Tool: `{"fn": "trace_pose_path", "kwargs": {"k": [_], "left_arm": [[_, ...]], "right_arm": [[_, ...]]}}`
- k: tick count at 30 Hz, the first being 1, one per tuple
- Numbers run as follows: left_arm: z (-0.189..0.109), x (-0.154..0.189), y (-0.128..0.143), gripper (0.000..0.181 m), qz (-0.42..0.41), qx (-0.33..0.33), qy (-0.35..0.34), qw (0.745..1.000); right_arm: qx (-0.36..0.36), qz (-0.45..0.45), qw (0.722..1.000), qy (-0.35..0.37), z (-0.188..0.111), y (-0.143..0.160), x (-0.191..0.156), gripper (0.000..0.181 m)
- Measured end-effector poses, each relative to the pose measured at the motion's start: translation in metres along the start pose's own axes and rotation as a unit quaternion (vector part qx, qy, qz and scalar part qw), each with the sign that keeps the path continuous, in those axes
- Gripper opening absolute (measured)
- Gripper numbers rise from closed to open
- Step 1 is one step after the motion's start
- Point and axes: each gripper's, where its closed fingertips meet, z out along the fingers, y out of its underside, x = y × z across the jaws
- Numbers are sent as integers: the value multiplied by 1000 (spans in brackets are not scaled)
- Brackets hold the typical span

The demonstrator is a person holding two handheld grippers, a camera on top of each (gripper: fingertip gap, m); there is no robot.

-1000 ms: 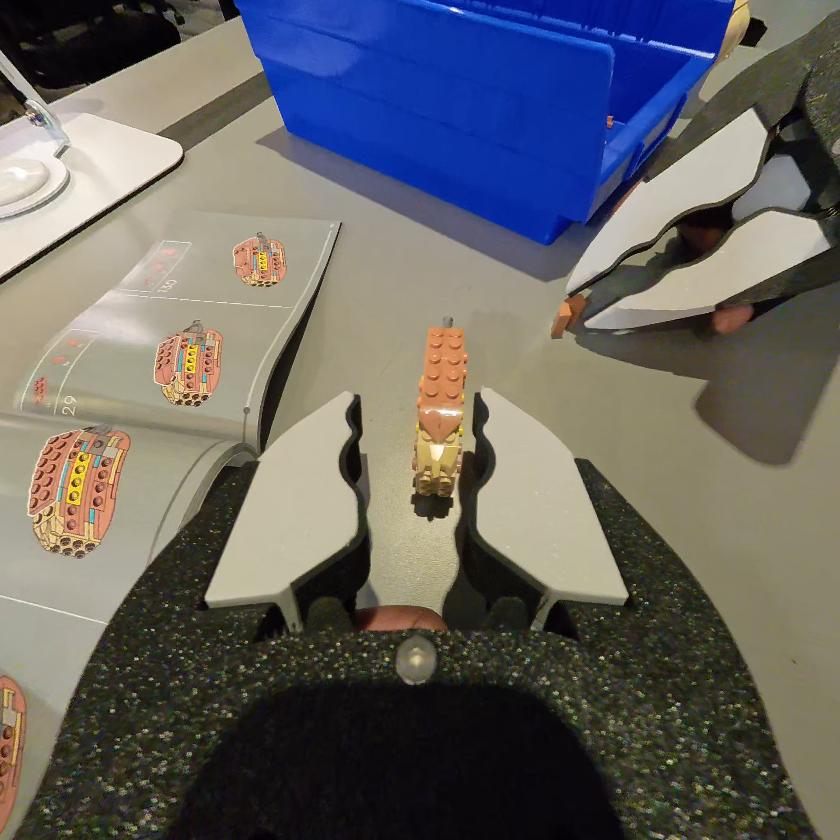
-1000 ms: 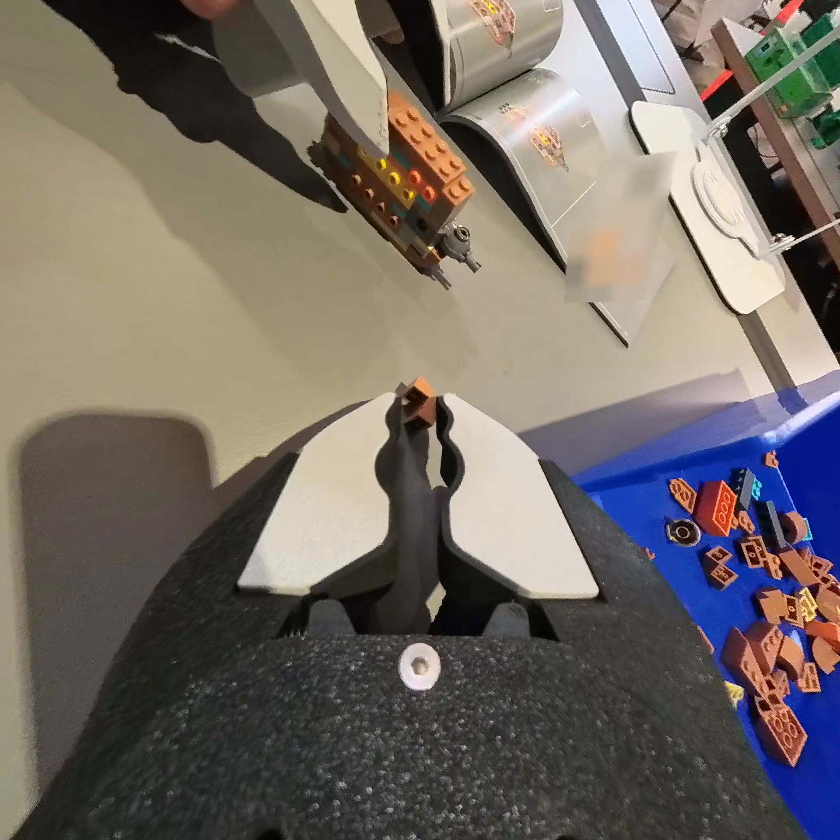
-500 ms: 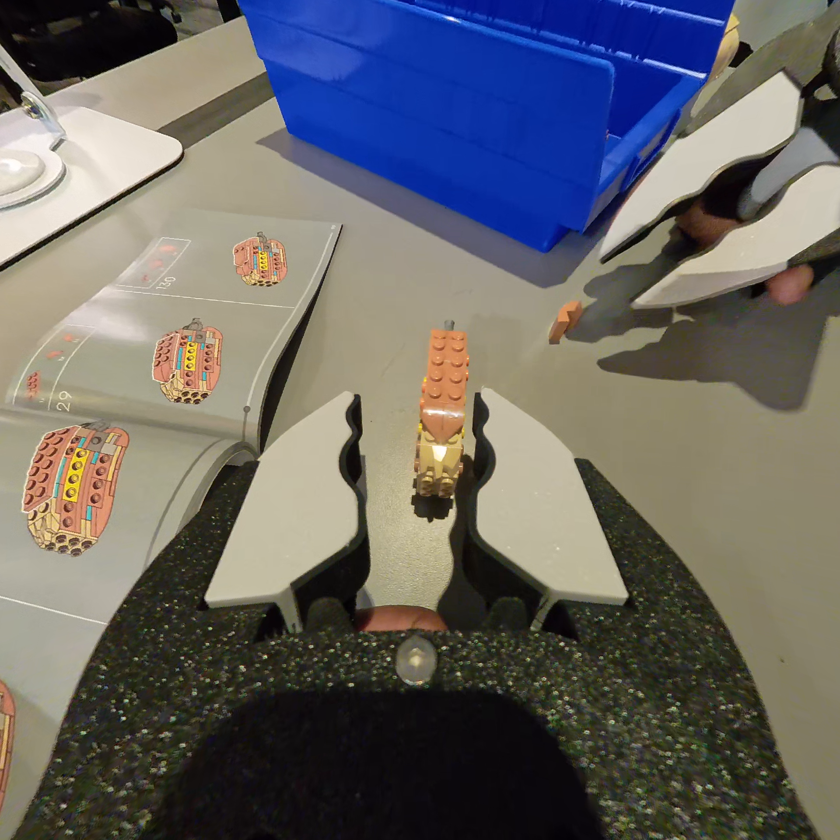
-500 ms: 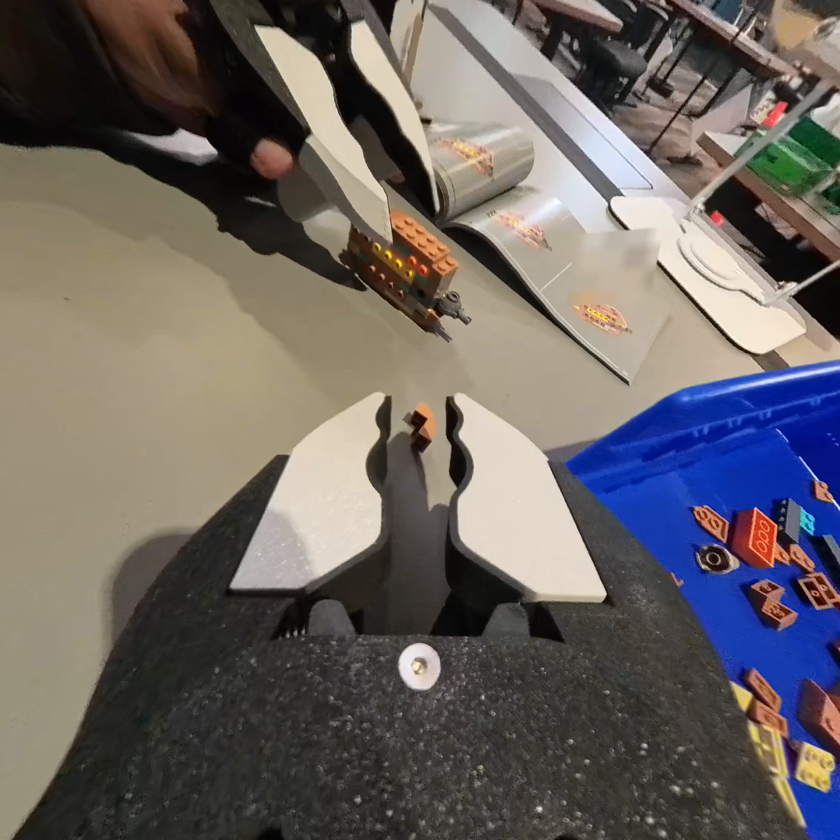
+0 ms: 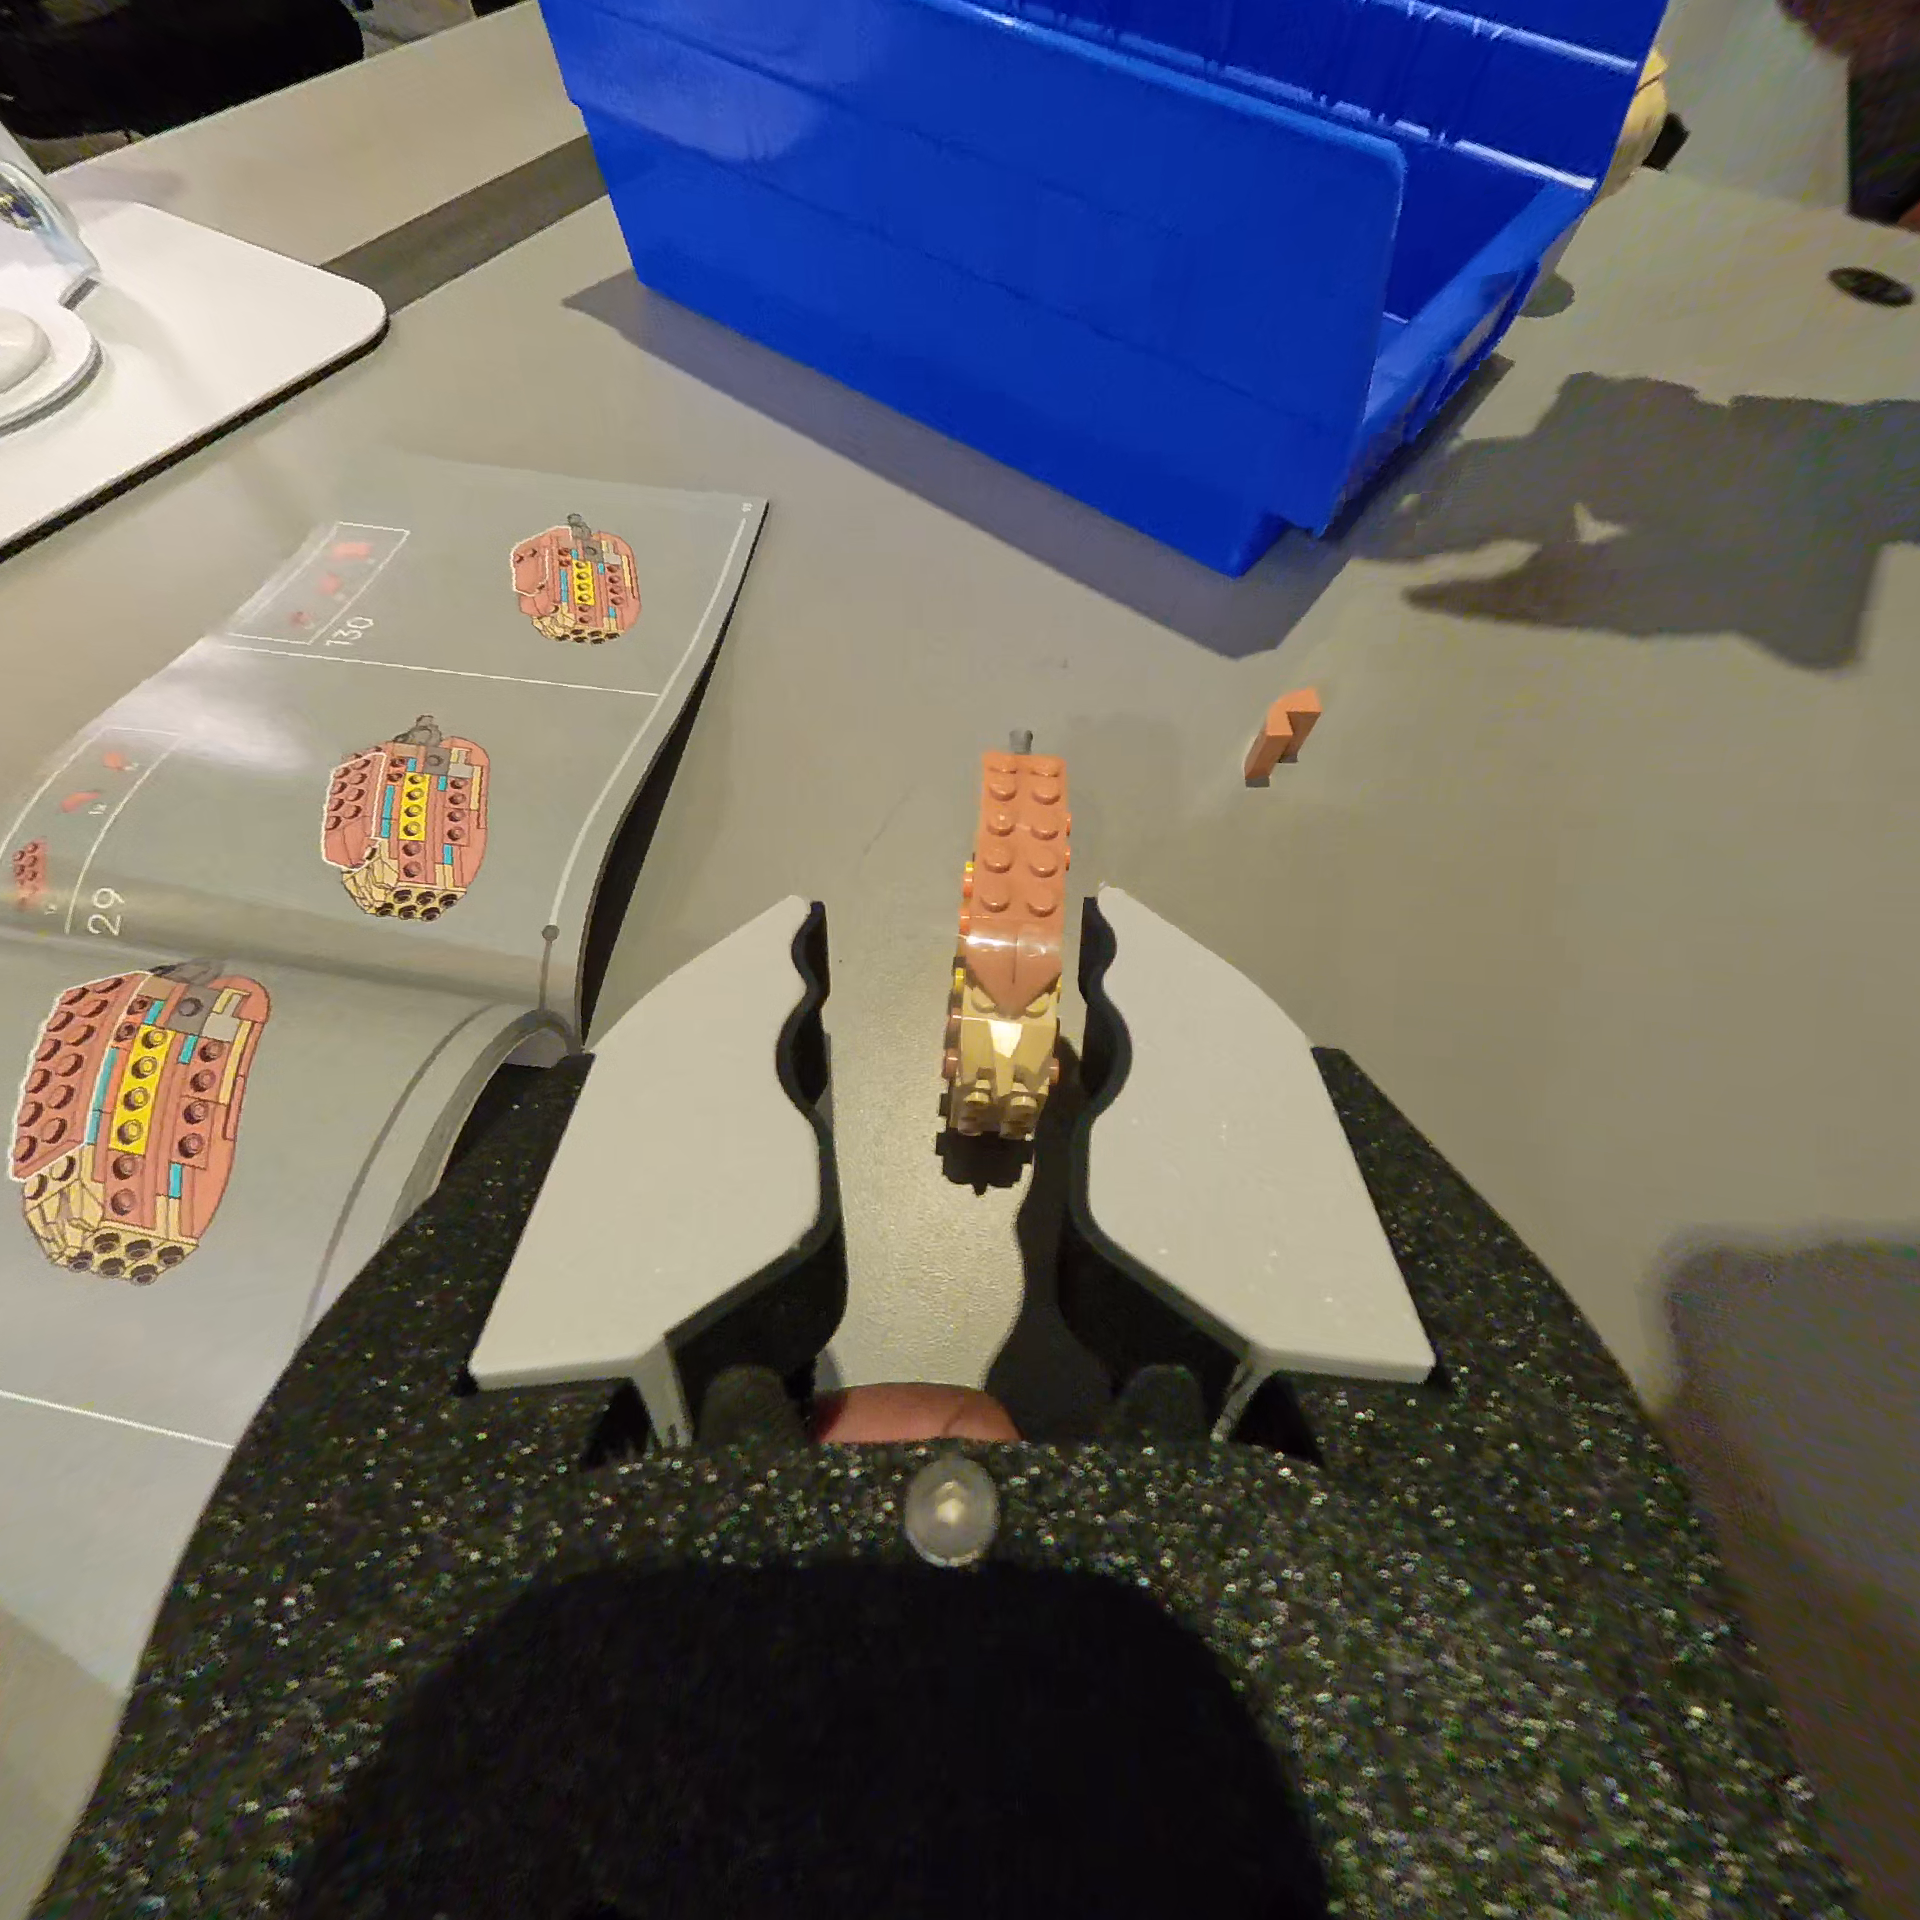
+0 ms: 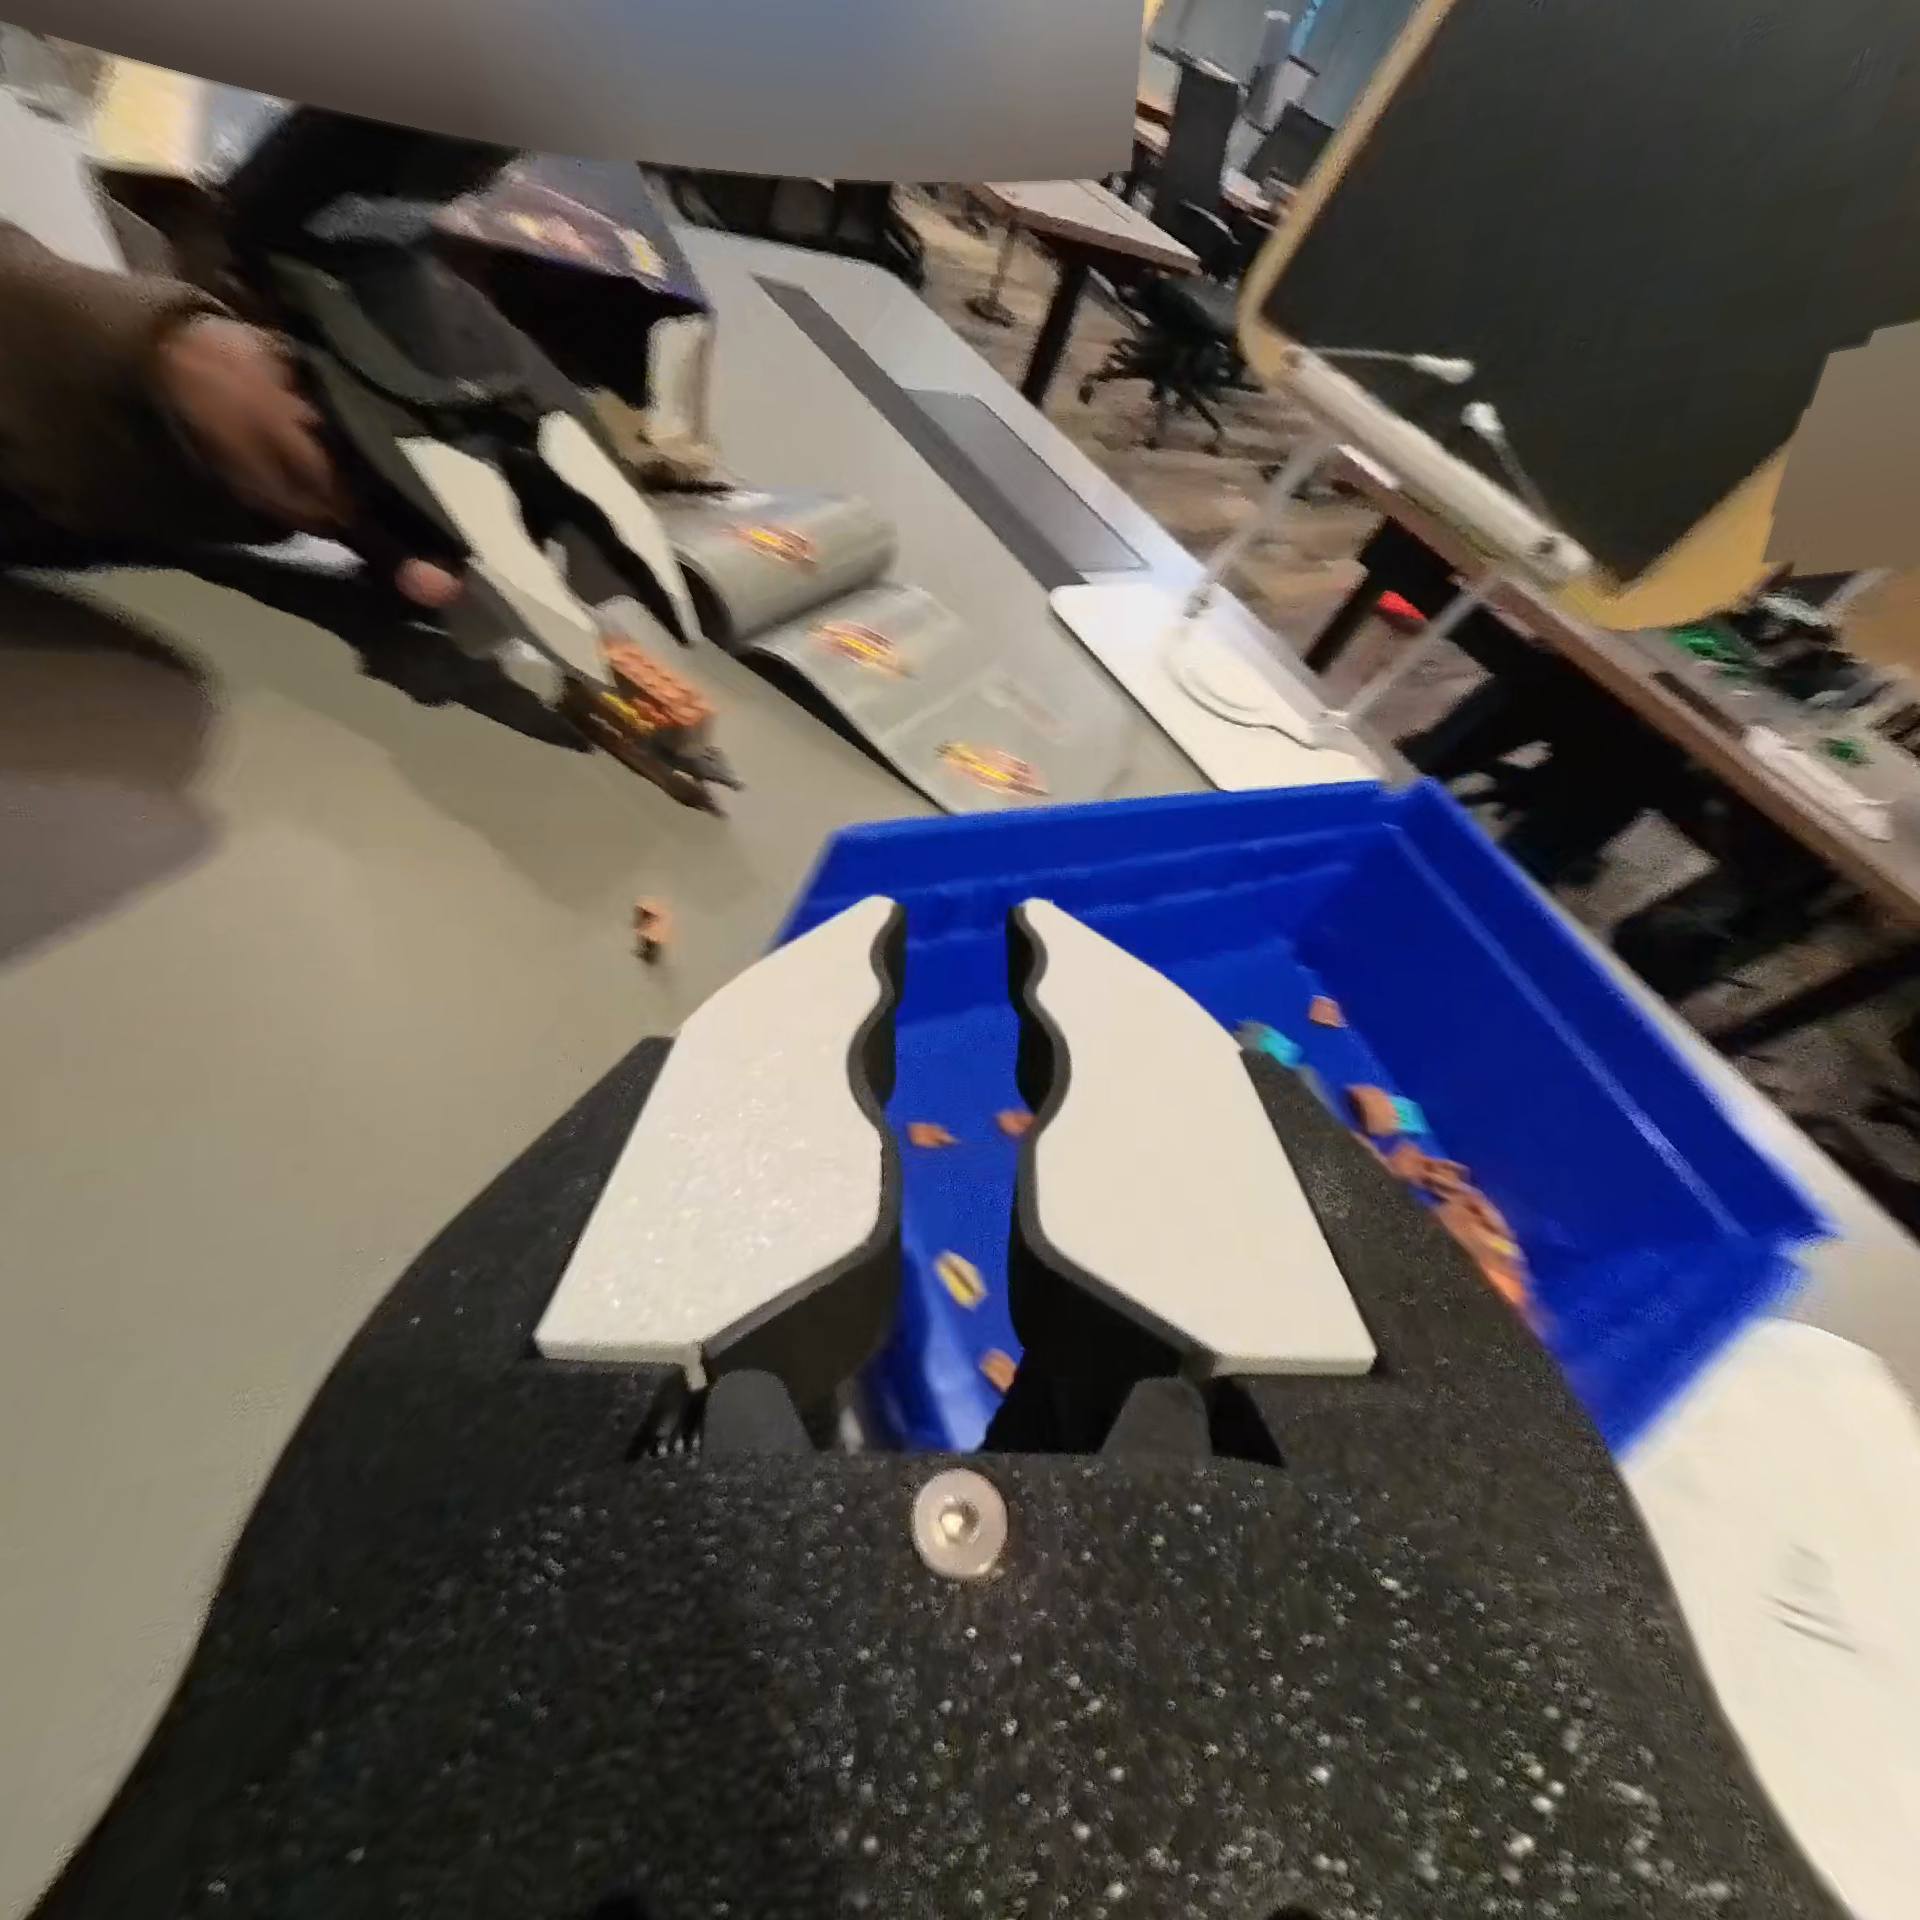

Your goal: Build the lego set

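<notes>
A partly built lego model, brown on top and tan at its near end, stands on the grey table between the fingers of my left gripper. That gripper is open, and the model sits close against its right finger. A small brown brick lies loose on the table to the right of the model; it also shows in the right wrist view. My right gripper is open a little and empty, held above the blue bin. The right wrist view is blurred. In it the left gripper and the model show far off.
The blue bin stands behind the model and holds several loose bricks. An open instruction booklet lies at the left. A white pad sits at the far left. A person's hand holds the left gripper. Some 25 cm of space lies between my two pairs of fingers.
My right gripper let go of the small brown brick onto the table, then lifted and swung away over the blue bin. The left gripper and the model have not moved.
</notes>
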Motion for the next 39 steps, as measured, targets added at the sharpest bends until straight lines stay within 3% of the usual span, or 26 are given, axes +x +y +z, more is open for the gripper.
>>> {"fn": "trace_pose_path", "kwargs": {"k": [4, 10, 16, 32, 39], "left_arm": [[0, 0, 0, 47, 0, 0, 1, 1000], [0, 0, 0, 47, 1, 0, 1, 1000], [-1, -1, -1, 47, -6, 4, 3, 1000], [0, 0, 0, 46, -9, 0, 8, 1000], [0, 0, 0, 46, -8, -2, 8, 1000]], "right_arm": [[-90, -64, 993, 28, -6, 21, 43, 15], [-224, -148, 963, -30, 21, 66, 67, 15], [-252, -171, 951, -58, 38, 77, 79, 15], [-329, -216, 914, -103, 42, 109, 81, 17], [-347, -263, 881, -186, 47, 114, 73, 19]]}}
